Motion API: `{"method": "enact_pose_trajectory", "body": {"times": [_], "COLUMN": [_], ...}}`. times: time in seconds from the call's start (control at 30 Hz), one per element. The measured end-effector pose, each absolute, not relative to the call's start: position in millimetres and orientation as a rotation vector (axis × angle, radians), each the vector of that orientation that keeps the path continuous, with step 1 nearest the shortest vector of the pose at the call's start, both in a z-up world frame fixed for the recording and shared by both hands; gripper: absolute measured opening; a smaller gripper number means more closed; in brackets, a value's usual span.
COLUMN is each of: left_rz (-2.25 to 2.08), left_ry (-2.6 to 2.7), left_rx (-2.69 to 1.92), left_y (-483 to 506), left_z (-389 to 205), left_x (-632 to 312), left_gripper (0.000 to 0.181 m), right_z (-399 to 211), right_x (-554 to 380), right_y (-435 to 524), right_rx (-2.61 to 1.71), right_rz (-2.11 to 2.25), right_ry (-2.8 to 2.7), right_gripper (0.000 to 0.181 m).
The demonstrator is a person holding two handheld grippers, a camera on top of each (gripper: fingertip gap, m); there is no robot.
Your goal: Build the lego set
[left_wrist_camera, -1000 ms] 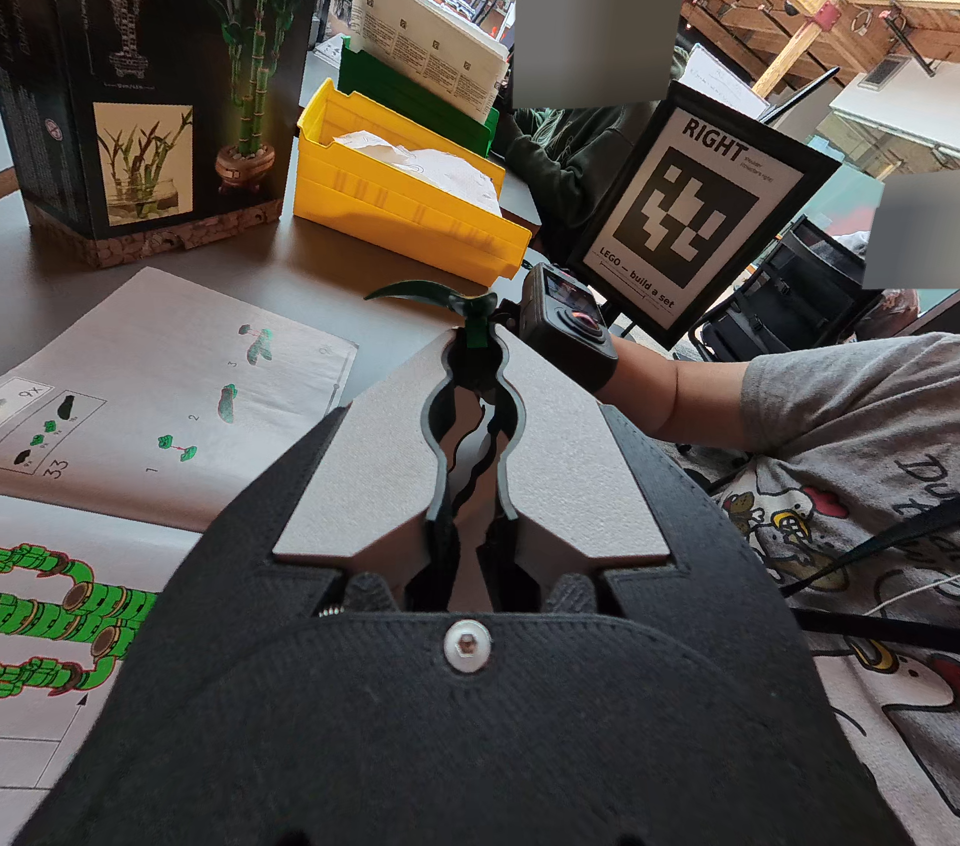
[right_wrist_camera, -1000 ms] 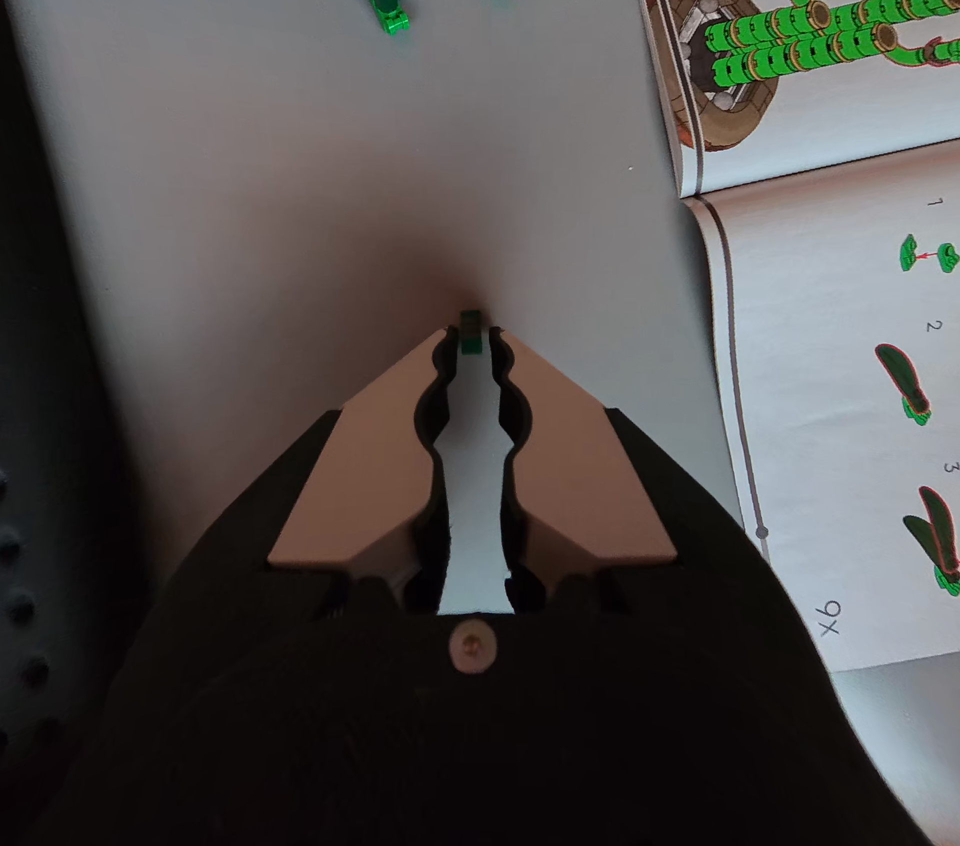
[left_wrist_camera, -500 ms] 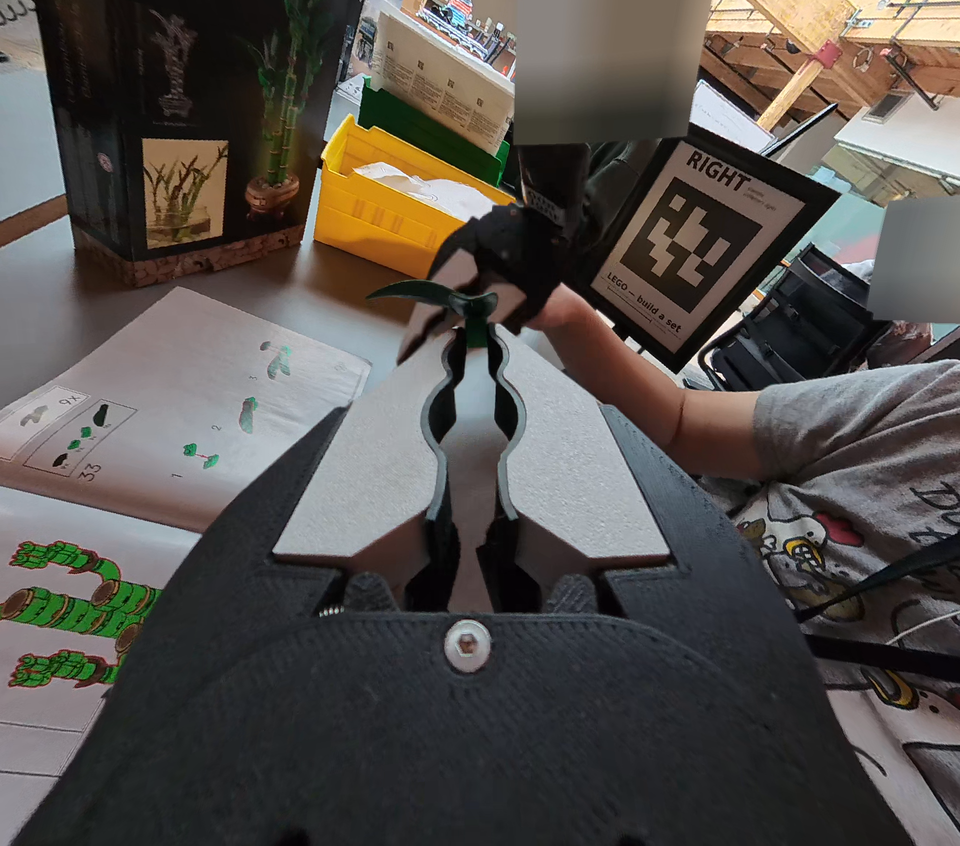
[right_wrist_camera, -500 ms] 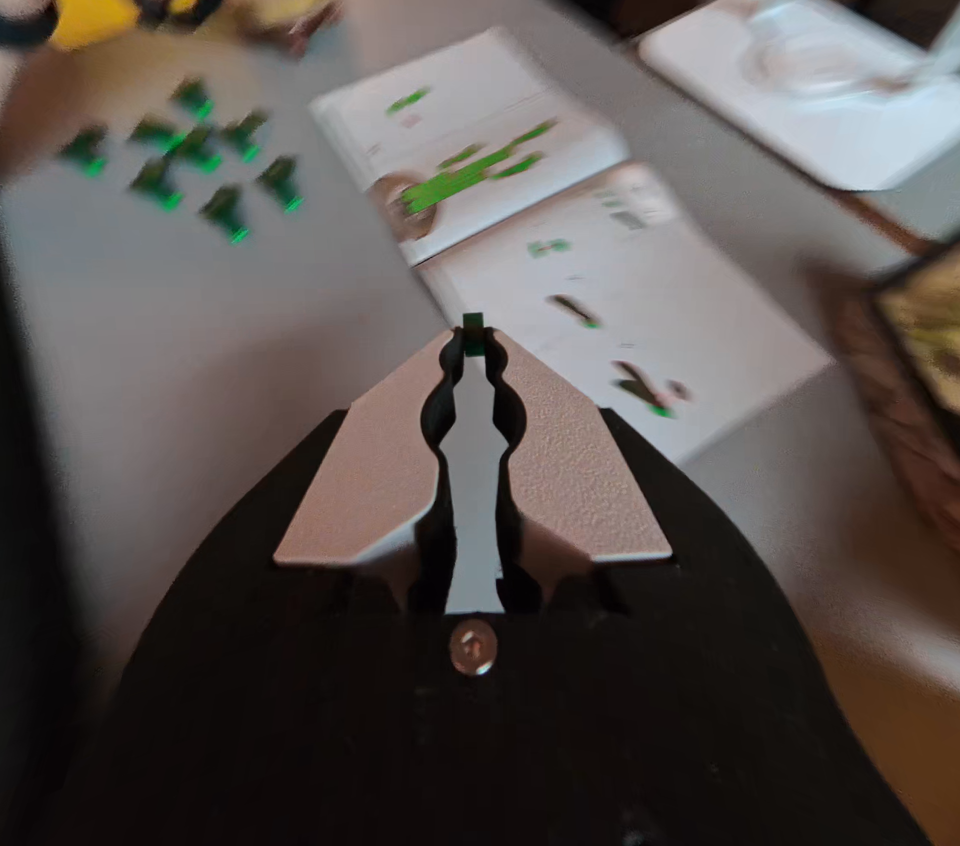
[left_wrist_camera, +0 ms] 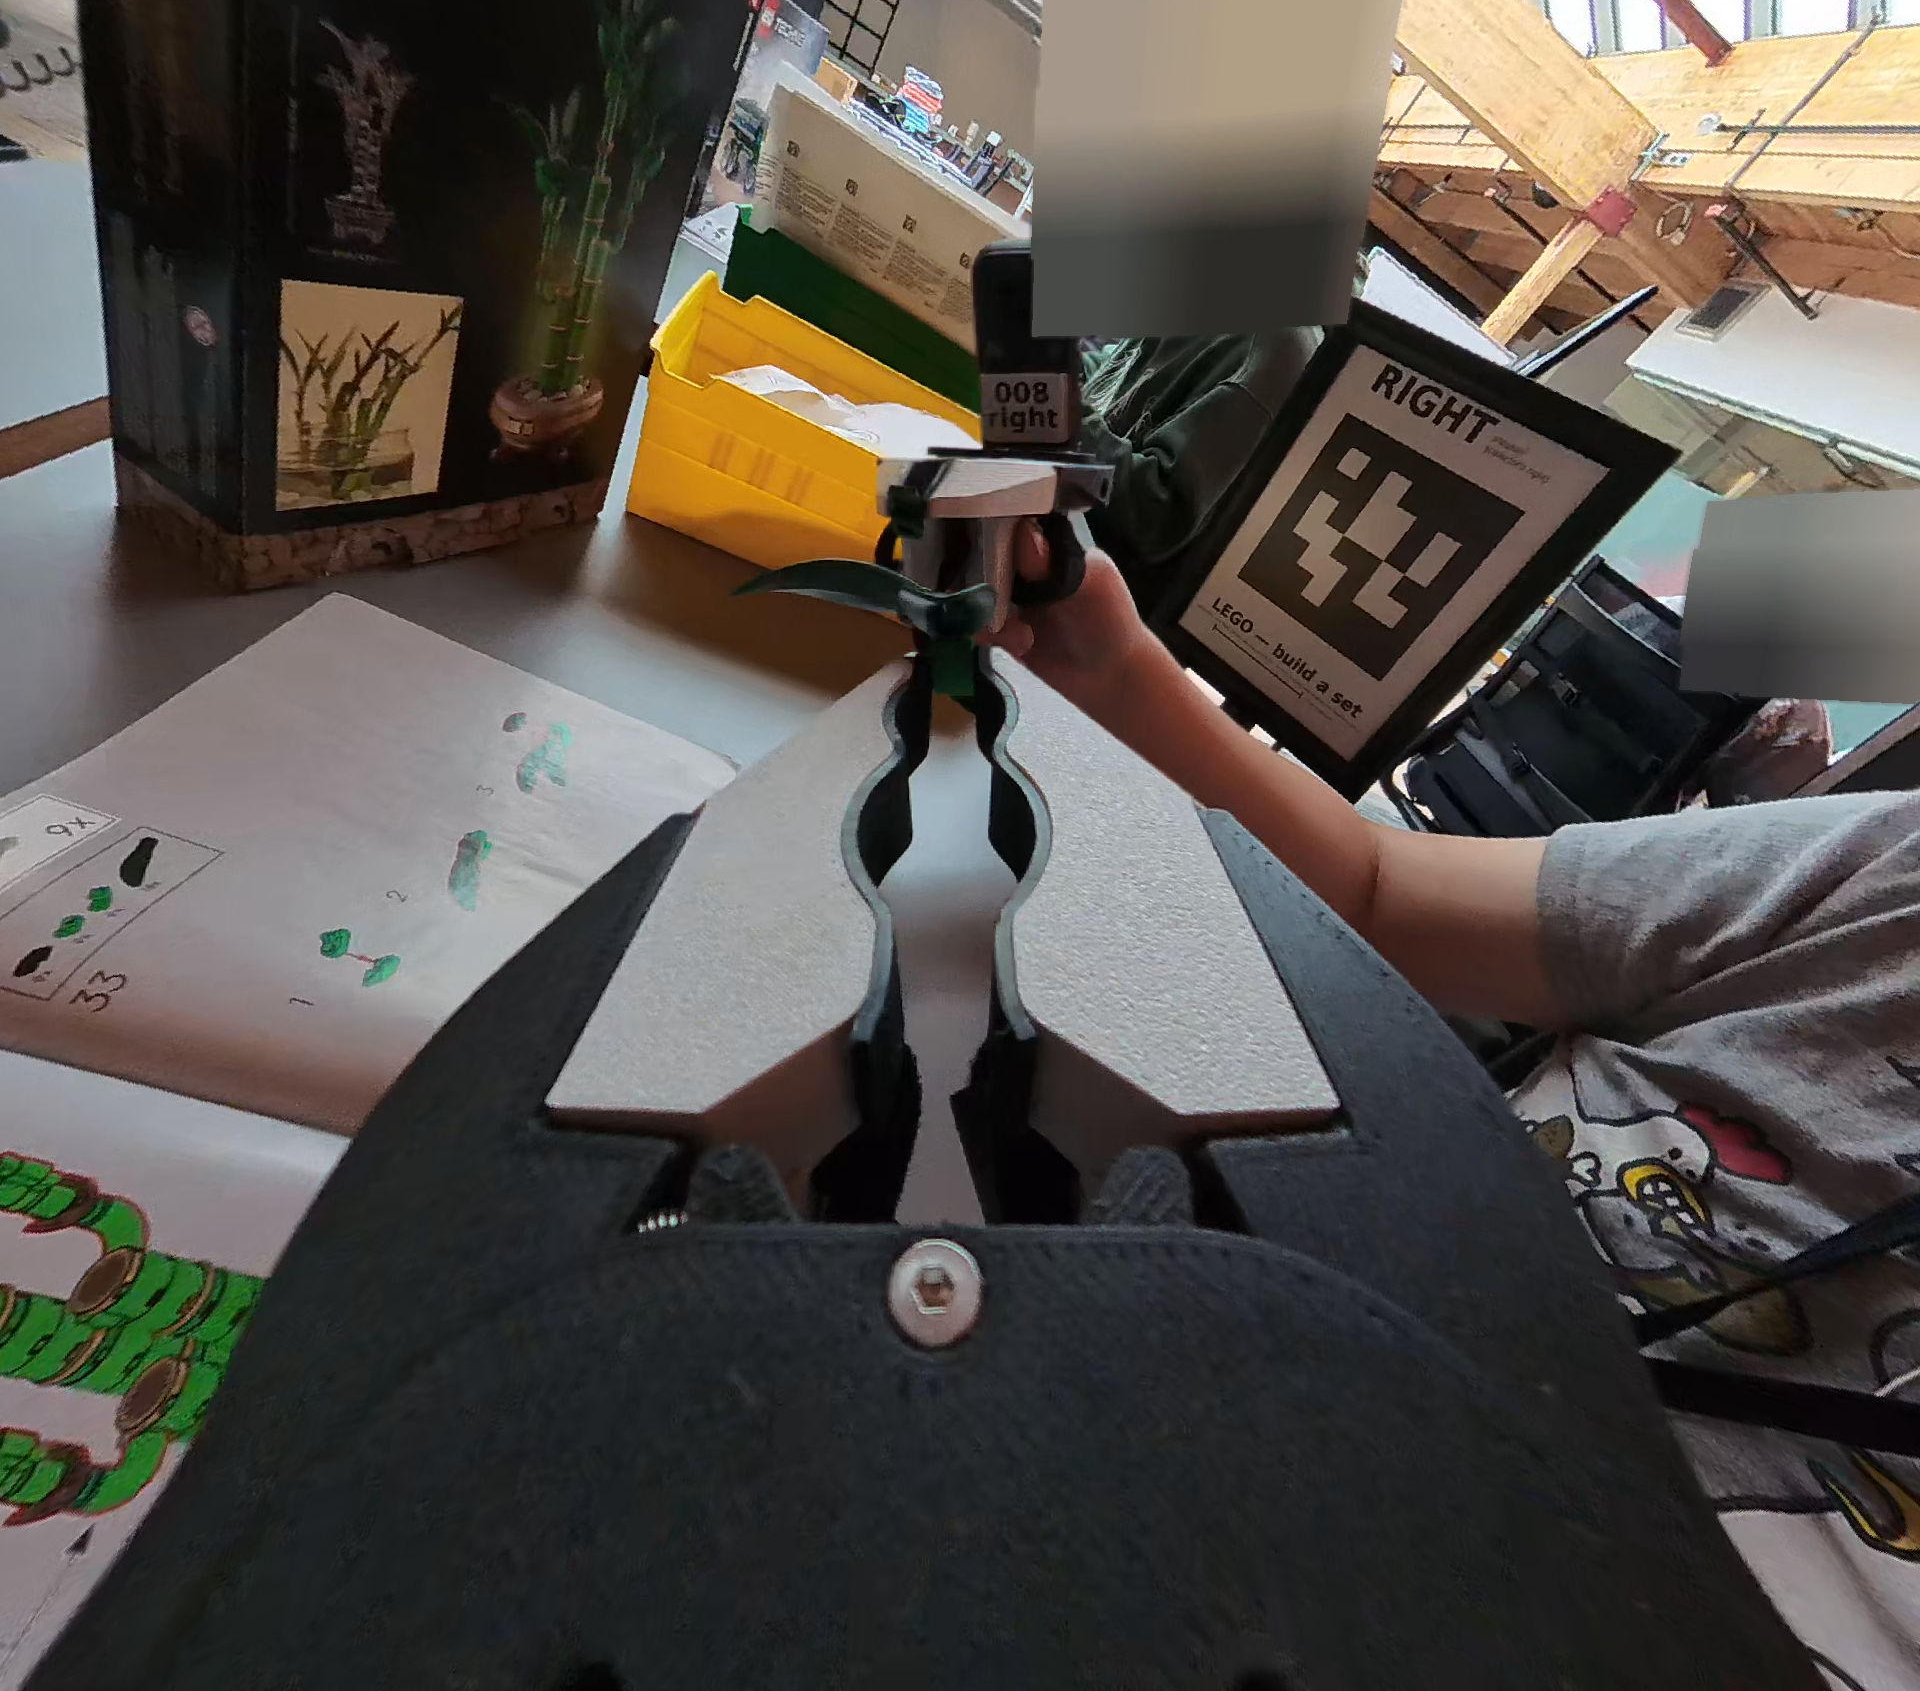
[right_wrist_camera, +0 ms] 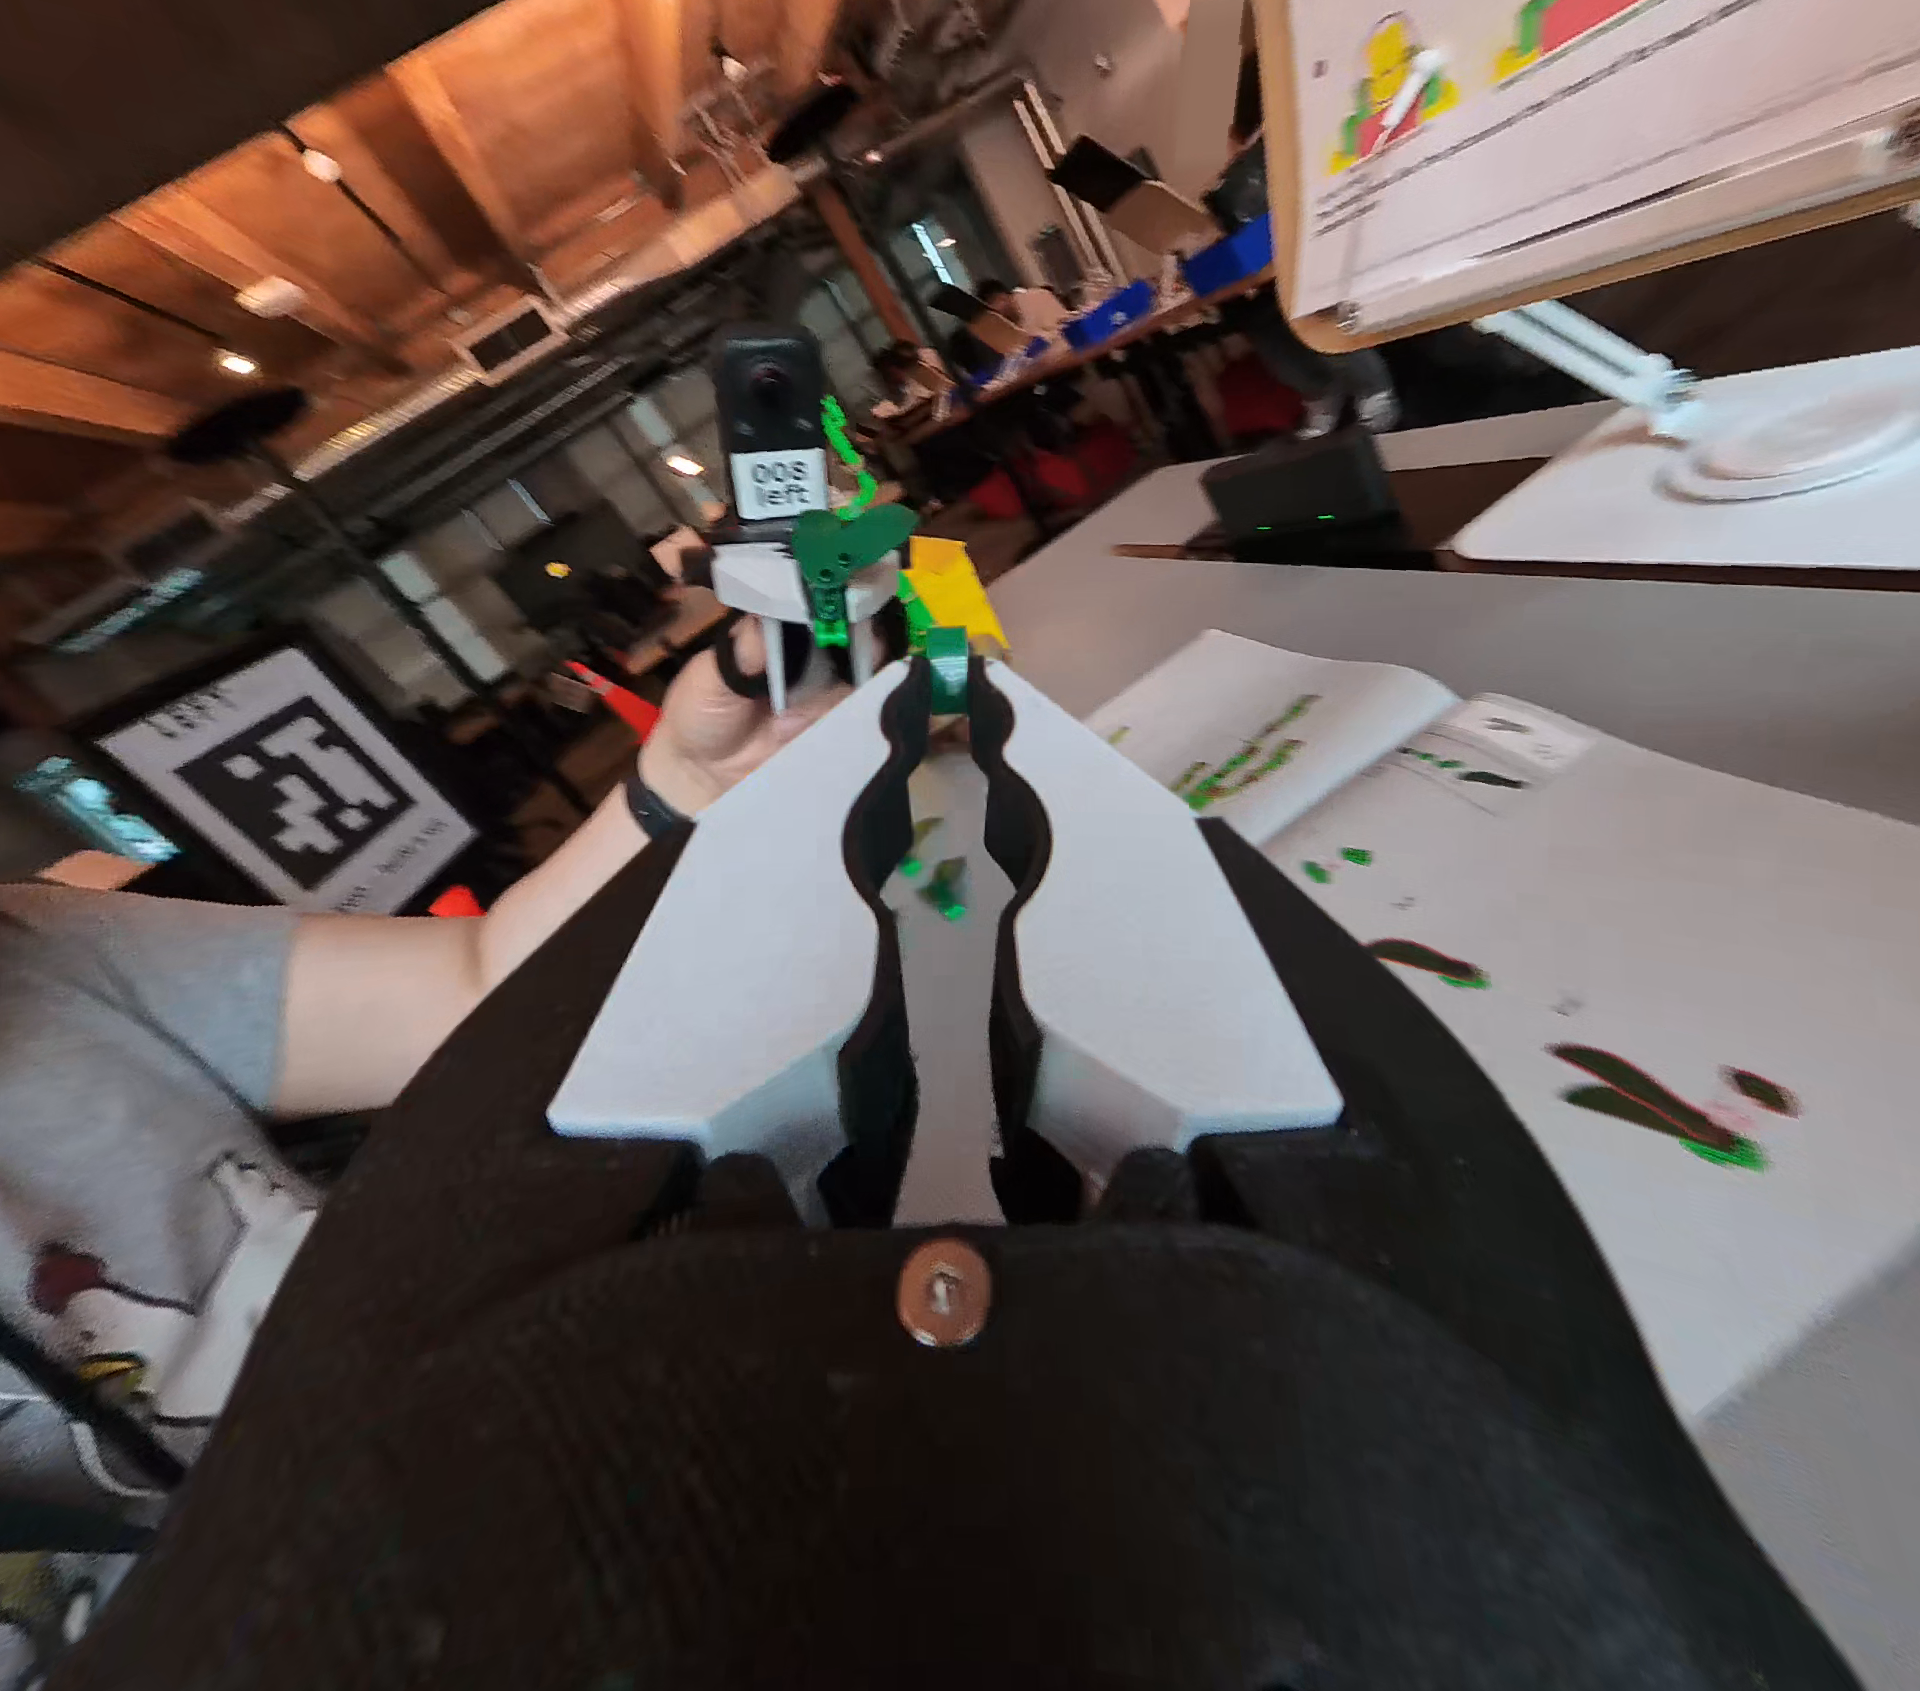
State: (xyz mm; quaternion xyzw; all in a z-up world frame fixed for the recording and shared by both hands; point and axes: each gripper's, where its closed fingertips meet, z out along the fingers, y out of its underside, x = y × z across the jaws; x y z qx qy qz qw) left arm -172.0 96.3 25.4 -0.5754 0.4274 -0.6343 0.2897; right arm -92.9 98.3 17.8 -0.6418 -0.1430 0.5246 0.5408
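Left gripper (left_wrist_camera: 948,673): pinched a dark green leaf piece (left_wrist_camera: 831,587) by its stem, held up above the worktop (left_wrist_camera: 312,602).
Right gripper (right_wrist_camera: 945,673): pinched a small green brick (right_wrist_camera: 948,667) at its tips, also raised.
Relation: the two grippers faced each other, their pieces close together.
Worktop: open instruction booklet (left_wrist_camera: 312,810), yellow bin (left_wrist_camera: 769,446), set box (left_wrist_camera: 364,135).

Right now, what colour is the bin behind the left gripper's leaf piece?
Yellow bin, clearest in the left wrist view, beyond the leaf piece.
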Motion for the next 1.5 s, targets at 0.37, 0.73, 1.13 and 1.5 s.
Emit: {"method": "enact_pose_trajectory", "body": {"times": [0.37, 0.73, 1.13, 1.5], "left_rz": [-1.762, -1.799, -1.773, -1.715], "left_ry": [1.185, 1.188, 1.231, 1.238], "left_rx": [-1.499, -1.515, -1.531, -1.551], "left_y": [79.5, 73.1, 67.8, 71.9], "left_z": [25.2, 24.3, 19.7, 15.8], "left_x": [-161.9, -157.6, -154.5, -154.5], "left_gripper": [0.006, 0.006, 0.006, 0.006], "right_z": [37.5, 38.0, 29.8, 25.0], "right_x": [-138.7, -149.0, -152.6, -152.9], "right_y": [81.6, 77.3, 79.5, 81.6], "right_rx": [-1.390, -1.418, -1.459, -1.478], "right_rz": [1.503, 1.444, 1.446, 1.509], "right_ry": [-0.317, -0.345, -0.354, -0.324], "right_gripper": [0.004, 0.004, 0.004, 0.004]}}
